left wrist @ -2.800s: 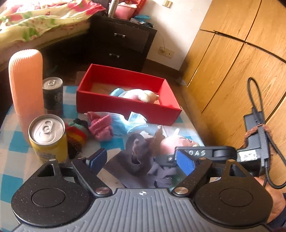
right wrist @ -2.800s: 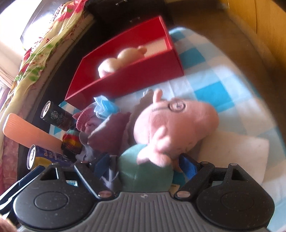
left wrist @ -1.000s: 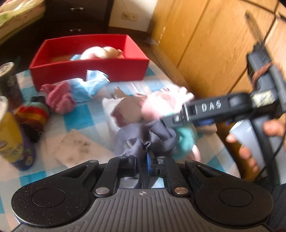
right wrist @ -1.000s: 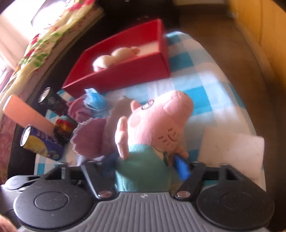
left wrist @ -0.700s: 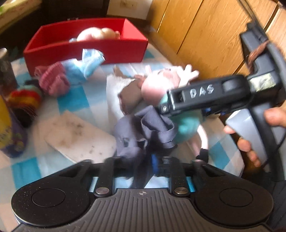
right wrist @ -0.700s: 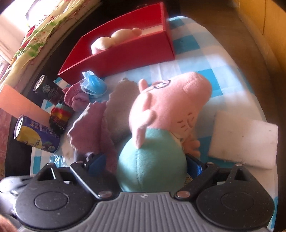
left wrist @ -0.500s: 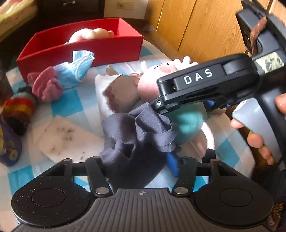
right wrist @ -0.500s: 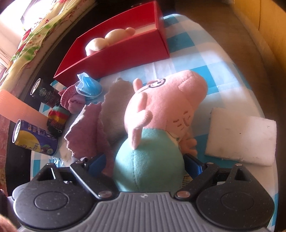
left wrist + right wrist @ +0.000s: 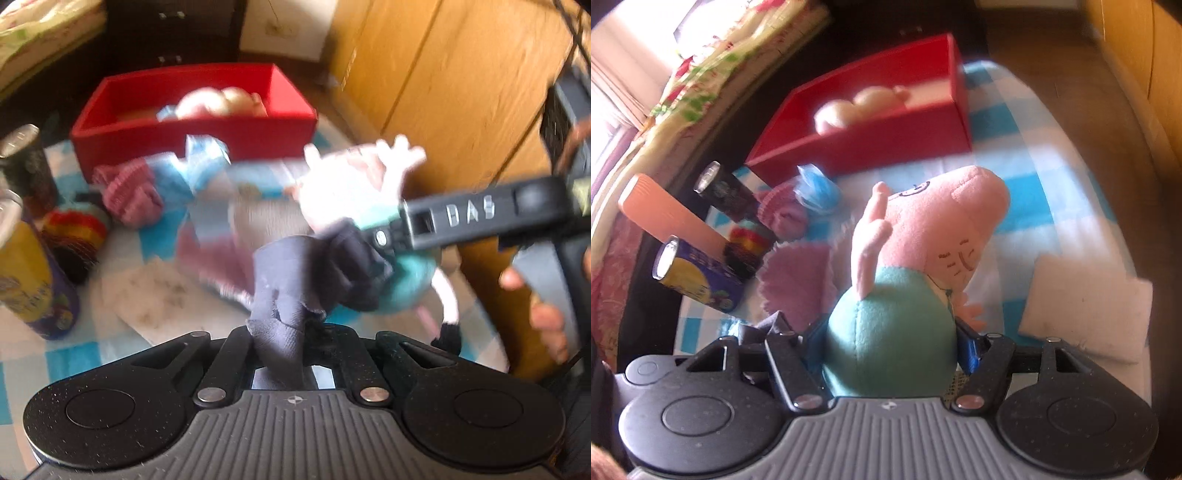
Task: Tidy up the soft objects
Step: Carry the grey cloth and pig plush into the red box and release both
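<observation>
My left gripper [image 9: 286,343] is shut on a dark grey cloth [image 9: 295,280] and holds it above the checked table. My right gripper [image 9: 892,343] is shut on the teal body of a pink pig plush [image 9: 923,236], lifted off the table; the plush [image 9: 354,184] and the right gripper show blurred in the left wrist view. A red box [image 9: 192,136] stands at the far side with a pale plush [image 9: 221,101] inside; it also shows in the right wrist view [image 9: 886,144]. A pink knit piece [image 9: 129,194], a blue mask [image 9: 199,162] and a rainbow knit item [image 9: 74,232] lie before the box.
Two cans [image 9: 698,277] [image 9: 727,192] and an orange ribbed tube [image 9: 668,218] stand at the table's left. A purple-grey cloth [image 9: 805,280] lies under the plush. White pads [image 9: 1089,310] [image 9: 155,299] lie on the table. Wooden cupboard doors [image 9: 443,85] are at the right.
My left gripper has shut on the grey cloth and lifted it. My right gripper has closed further on the pig plush and raised it off the table.
</observation>
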A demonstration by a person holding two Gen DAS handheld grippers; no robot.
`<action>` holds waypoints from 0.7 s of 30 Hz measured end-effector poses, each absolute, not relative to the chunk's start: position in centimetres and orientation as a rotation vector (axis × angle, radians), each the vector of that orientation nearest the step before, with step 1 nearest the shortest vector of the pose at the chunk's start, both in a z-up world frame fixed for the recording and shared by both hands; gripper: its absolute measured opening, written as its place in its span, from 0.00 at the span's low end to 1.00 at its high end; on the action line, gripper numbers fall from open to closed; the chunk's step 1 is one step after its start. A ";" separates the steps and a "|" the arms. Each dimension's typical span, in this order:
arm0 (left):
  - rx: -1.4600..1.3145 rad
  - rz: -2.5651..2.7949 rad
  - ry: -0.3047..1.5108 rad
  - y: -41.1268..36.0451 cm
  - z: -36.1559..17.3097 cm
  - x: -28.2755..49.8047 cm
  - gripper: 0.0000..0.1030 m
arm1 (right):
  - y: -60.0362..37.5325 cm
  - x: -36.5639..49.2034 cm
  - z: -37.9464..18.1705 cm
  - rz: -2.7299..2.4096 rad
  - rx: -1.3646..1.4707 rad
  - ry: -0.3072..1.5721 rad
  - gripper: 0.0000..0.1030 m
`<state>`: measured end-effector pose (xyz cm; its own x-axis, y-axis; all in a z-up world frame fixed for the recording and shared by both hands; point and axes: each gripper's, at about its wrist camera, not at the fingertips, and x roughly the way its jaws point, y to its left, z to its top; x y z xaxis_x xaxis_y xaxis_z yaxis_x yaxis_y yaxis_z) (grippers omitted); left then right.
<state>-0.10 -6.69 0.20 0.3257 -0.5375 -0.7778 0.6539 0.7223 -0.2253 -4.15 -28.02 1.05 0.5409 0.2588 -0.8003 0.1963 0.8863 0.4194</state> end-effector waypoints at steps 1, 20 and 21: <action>0.111 -0.783 0.949 -6.2 0.9 0.0 0.00 | -28.1 -4.3 1.5 0.039 0.498 0.997 0.44; -0.359 -0.813 0.867 -0.1 5.9 4.0 0.02 | -29.3 -4.4 4.7 0.052 0.554 0.873 0.44; -0.342 -0.796 0.845 -0.2 6.3 3.9 0.02 | -29.3 -4.5 4.9 0.055 0.558 0.868 0.44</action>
